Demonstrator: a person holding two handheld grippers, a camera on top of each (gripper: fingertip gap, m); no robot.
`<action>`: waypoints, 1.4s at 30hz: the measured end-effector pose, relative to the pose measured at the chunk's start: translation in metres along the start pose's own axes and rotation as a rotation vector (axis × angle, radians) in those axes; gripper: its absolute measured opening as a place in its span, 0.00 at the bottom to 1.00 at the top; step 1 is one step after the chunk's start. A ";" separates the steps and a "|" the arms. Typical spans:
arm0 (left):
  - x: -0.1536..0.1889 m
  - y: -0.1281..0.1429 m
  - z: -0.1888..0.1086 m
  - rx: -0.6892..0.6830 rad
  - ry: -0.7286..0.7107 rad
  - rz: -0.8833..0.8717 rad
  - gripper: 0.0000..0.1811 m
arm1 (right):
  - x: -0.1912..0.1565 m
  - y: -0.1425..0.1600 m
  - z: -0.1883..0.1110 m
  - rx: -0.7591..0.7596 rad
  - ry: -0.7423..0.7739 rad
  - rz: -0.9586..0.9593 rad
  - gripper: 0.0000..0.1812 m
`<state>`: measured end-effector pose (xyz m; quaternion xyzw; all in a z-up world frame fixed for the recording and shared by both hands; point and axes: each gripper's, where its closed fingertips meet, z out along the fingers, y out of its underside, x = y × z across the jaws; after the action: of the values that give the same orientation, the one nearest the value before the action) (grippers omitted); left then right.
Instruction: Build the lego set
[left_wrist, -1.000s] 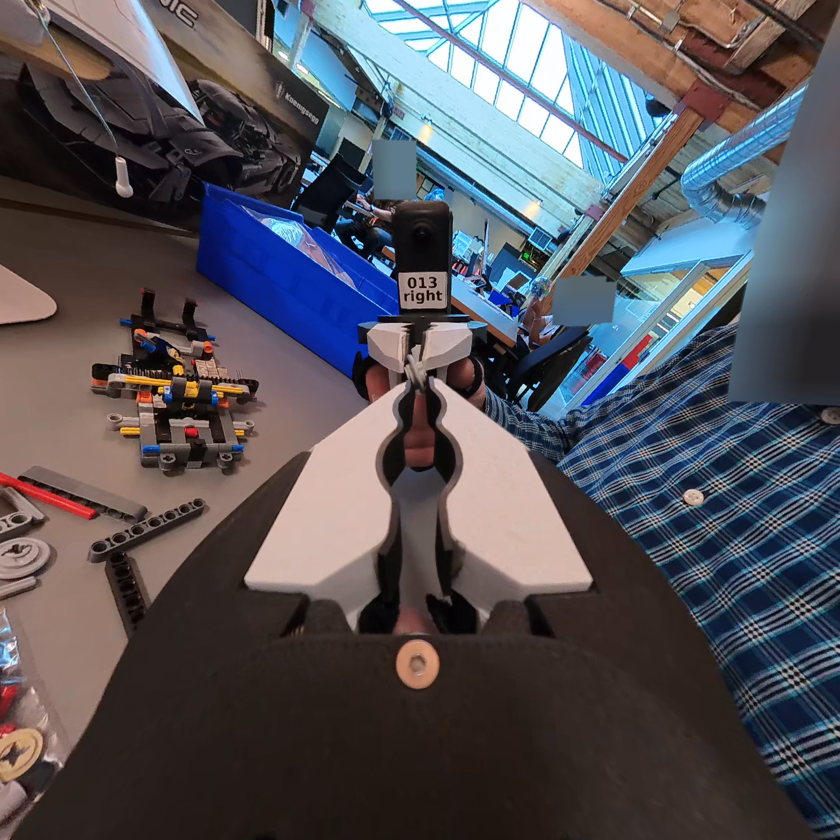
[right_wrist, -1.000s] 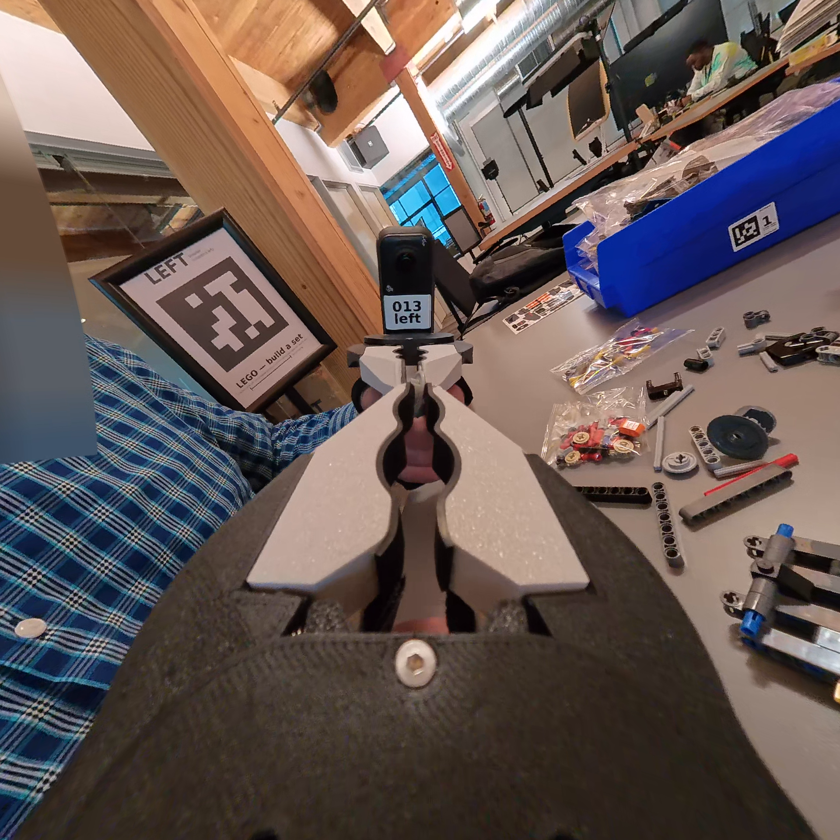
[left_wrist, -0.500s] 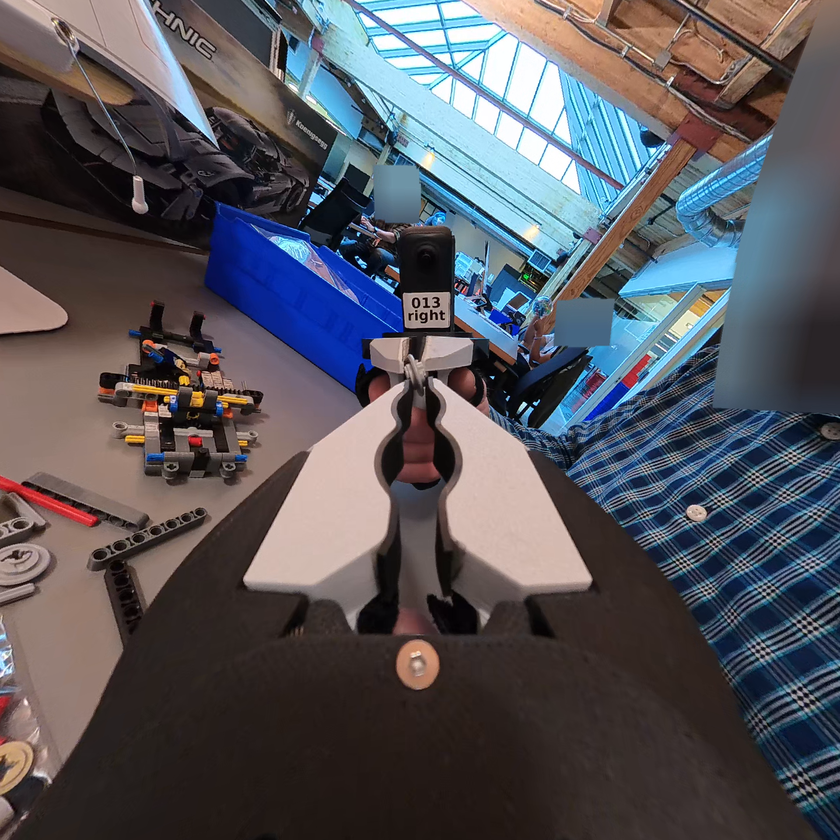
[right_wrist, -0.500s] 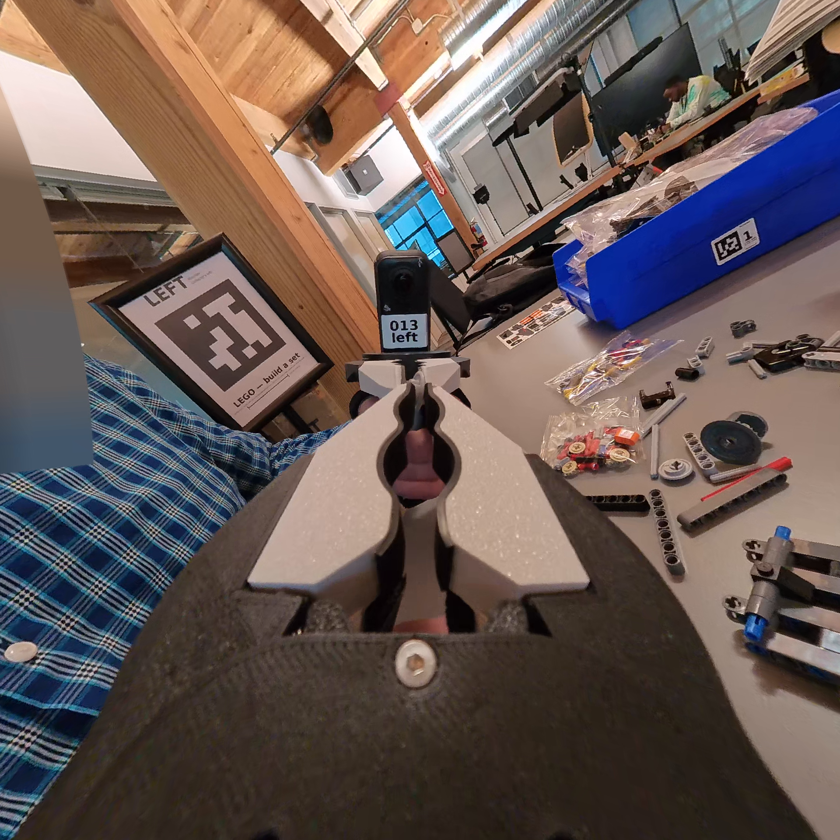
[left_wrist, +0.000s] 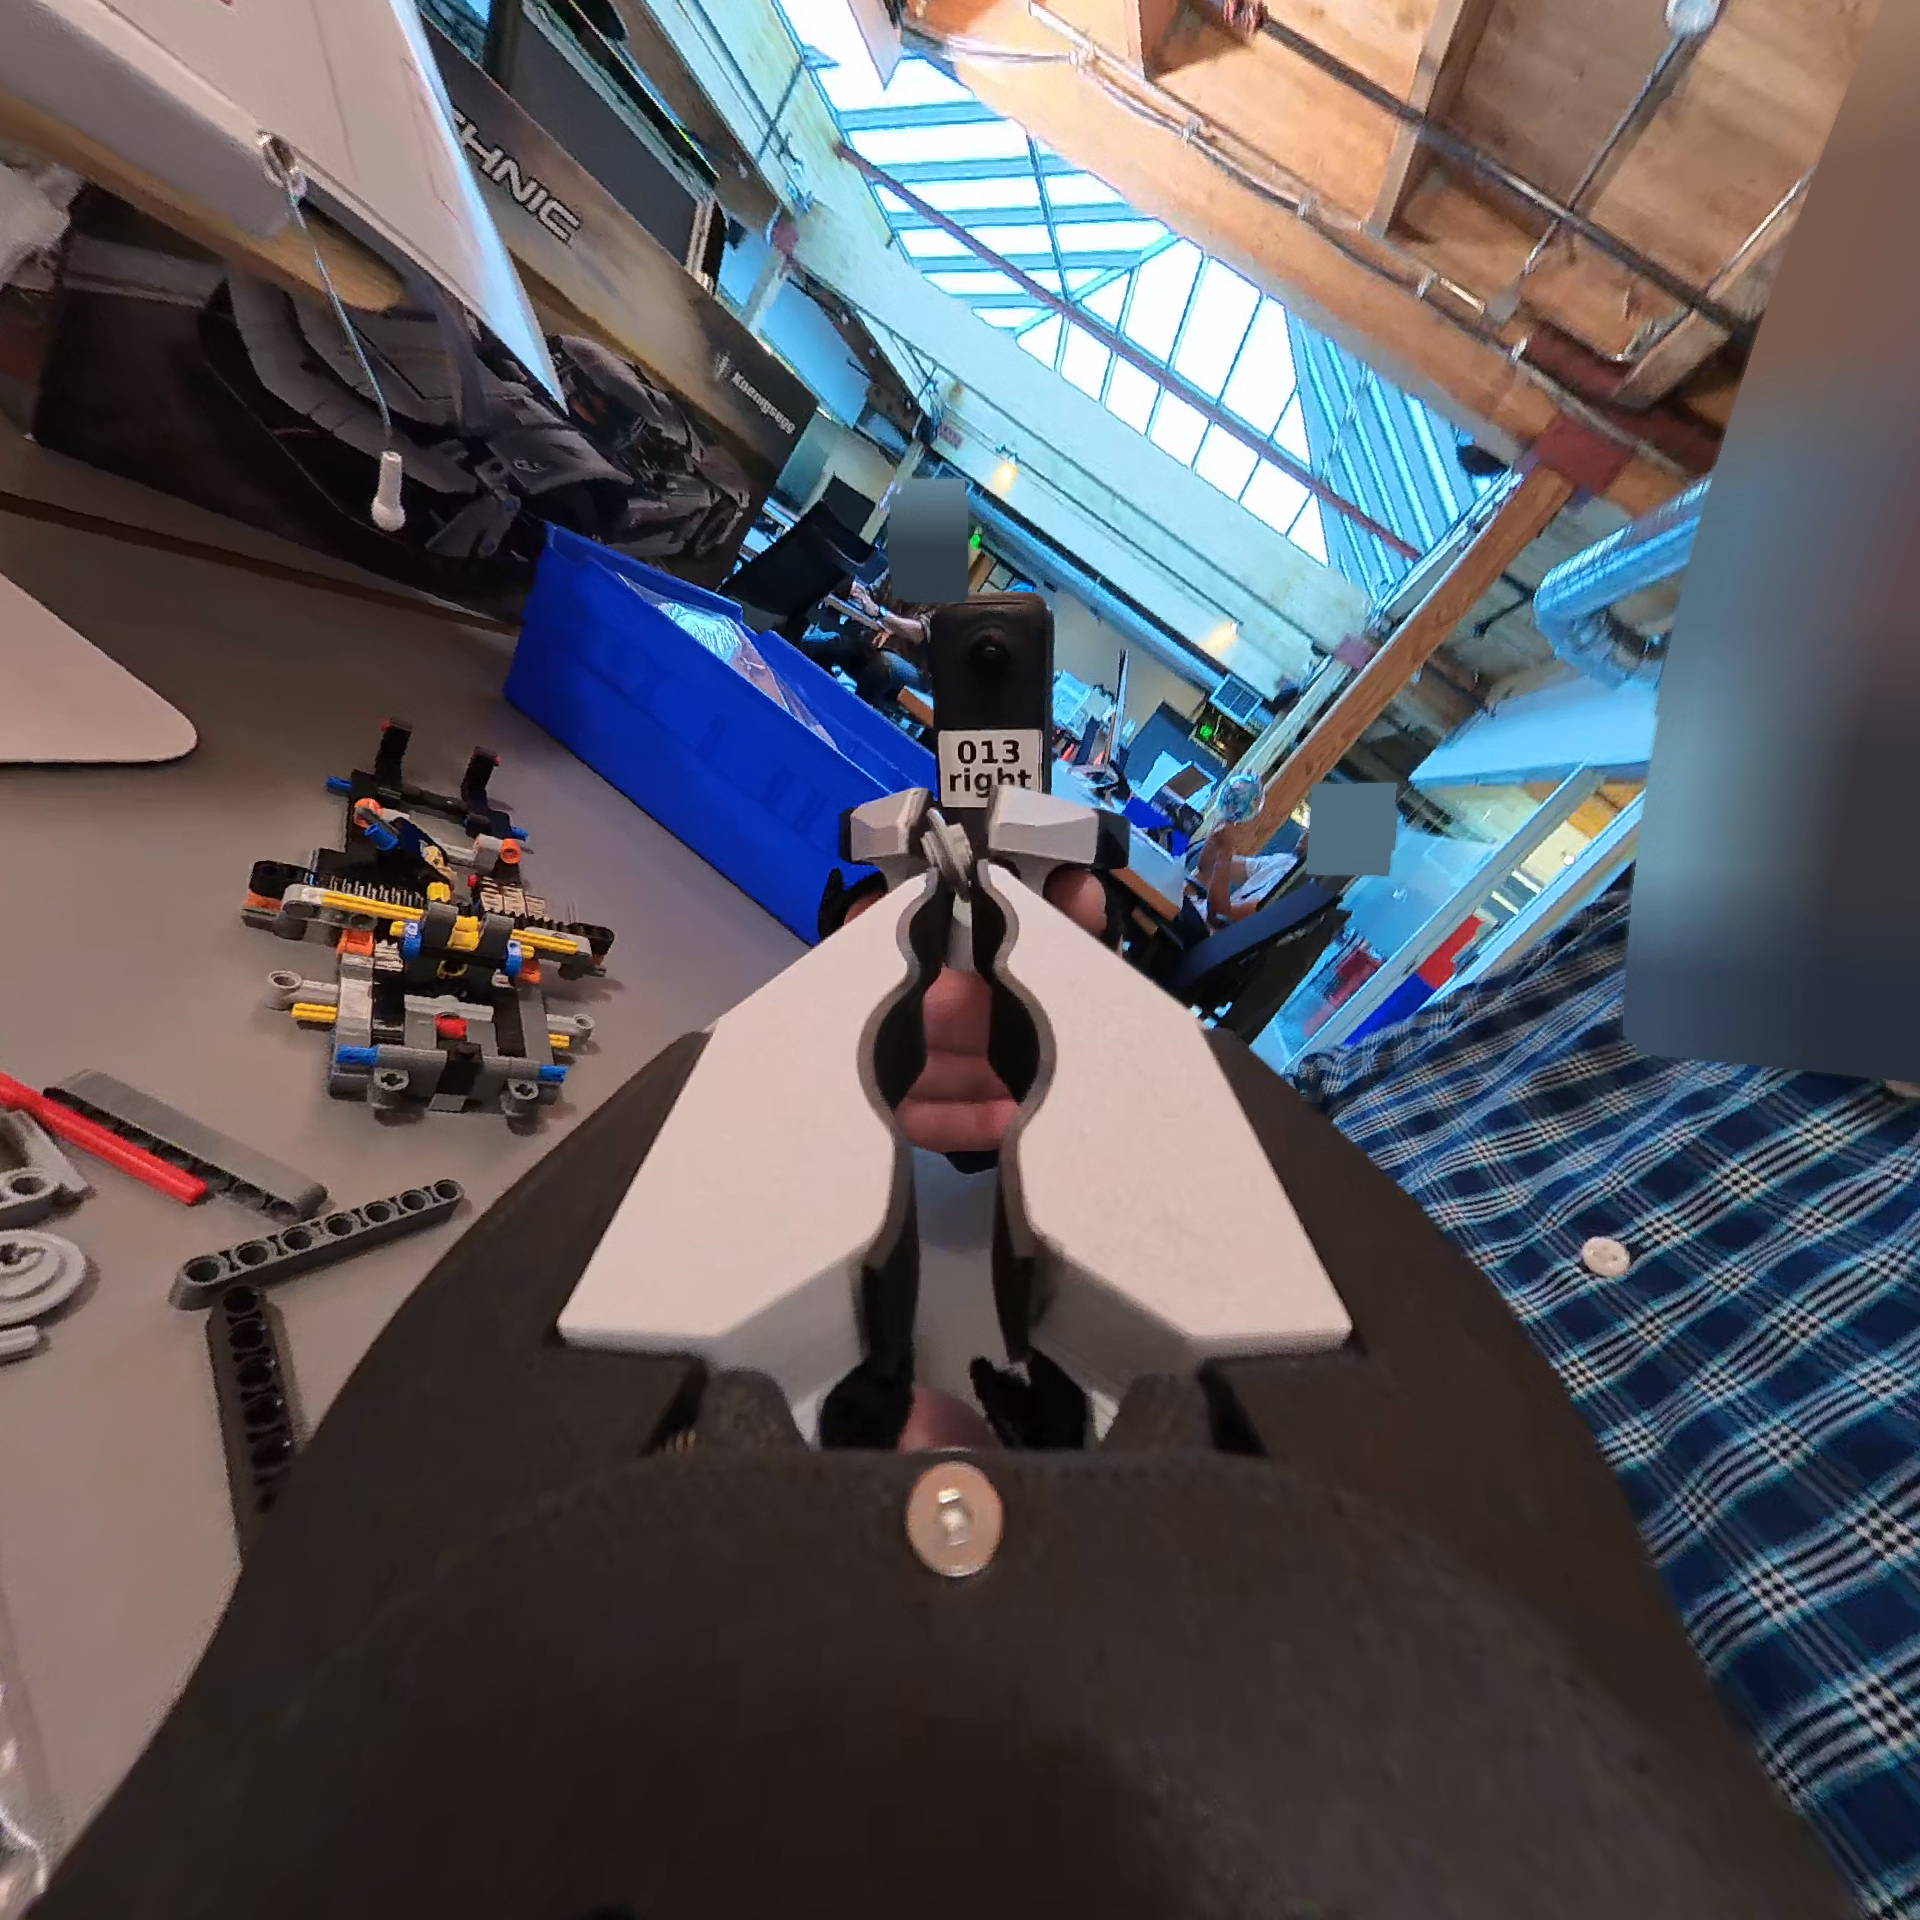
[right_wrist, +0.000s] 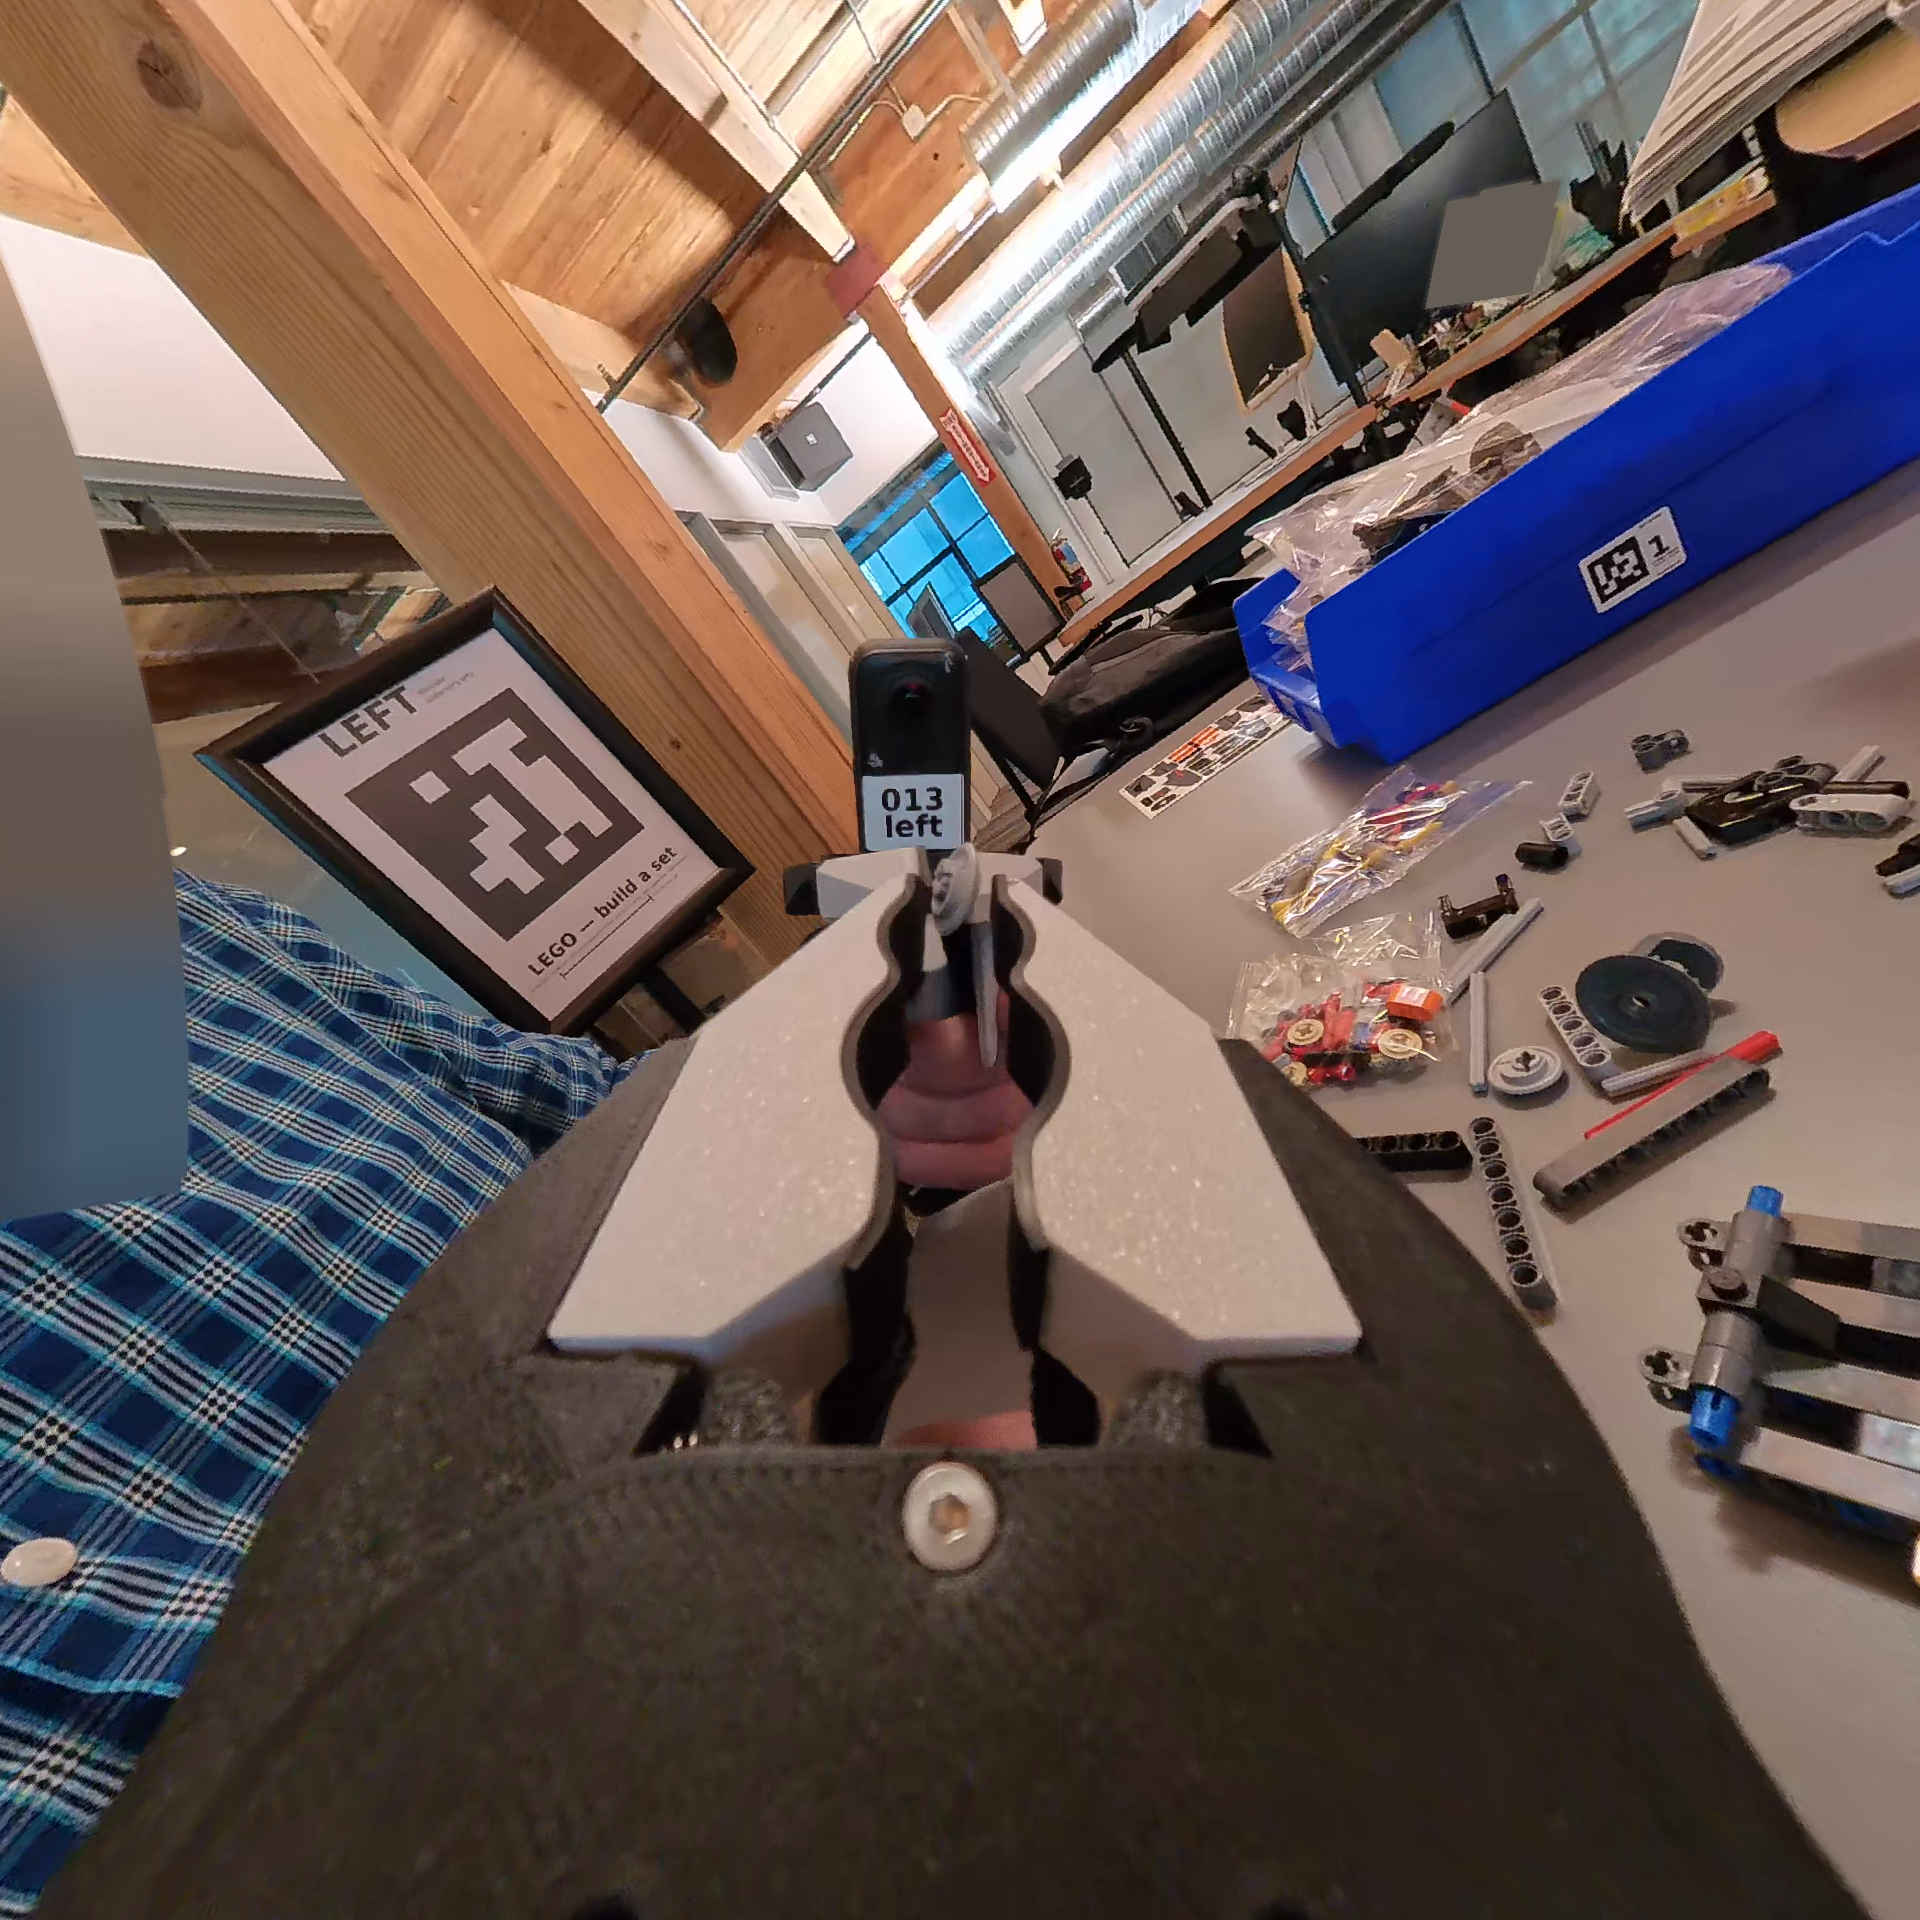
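On the grey worktop (left_wrist: 156, 935), from left to right, lie a red axle (left_wrist: 99, 1138), a black holed beam (left_wrist: 317, 1242), the part-built lego chassis (left_wrist: 426, 935) and a blue bin (left_wrist: 707, 727). Above the worktop, both claws meet tip to tip. The left claw (left_wrist: 961, 883) and right claw (right_wrist: 956, 894) are each closed on one small grey lego piece (left_wrist: 951, 847), which is pinched between them, well apart from the chassis.

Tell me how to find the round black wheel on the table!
Start at the big blue bin at the back of the grey table. Come forward past the clear bags of small pieces to the loose parts beside them. The black wheel lies flat there, the only big dark disc, with a small hole in its middle; the disc next to it is smaller and light grey.
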<state>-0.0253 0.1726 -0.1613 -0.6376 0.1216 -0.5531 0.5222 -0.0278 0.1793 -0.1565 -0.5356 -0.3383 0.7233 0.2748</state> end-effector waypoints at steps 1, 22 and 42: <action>0.000 0.001 0.000 0.002 0.002 -0.006 0.01 | 0.000 0.001 0.000 -0.005 0.001 -0.003 0.04; 0.005 -0.002 -0.002 0.030 0.067 -0.029 0.03 | -0.016 0.002 0.007 -0.176 0.310 -0.895 0.00; 0.013 -0.006 -0.014 0.033 0.139 -0.078 0.08 | -0.029 0.011 0.011 -0.335 0.546 -1.964 0.00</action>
<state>-0.0344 0.1584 -0.1516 -0.5933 0.1238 -0.6179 0.5009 -0.0310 0.1480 -0.1462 -0.2006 -0.6490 -0.0223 0.7335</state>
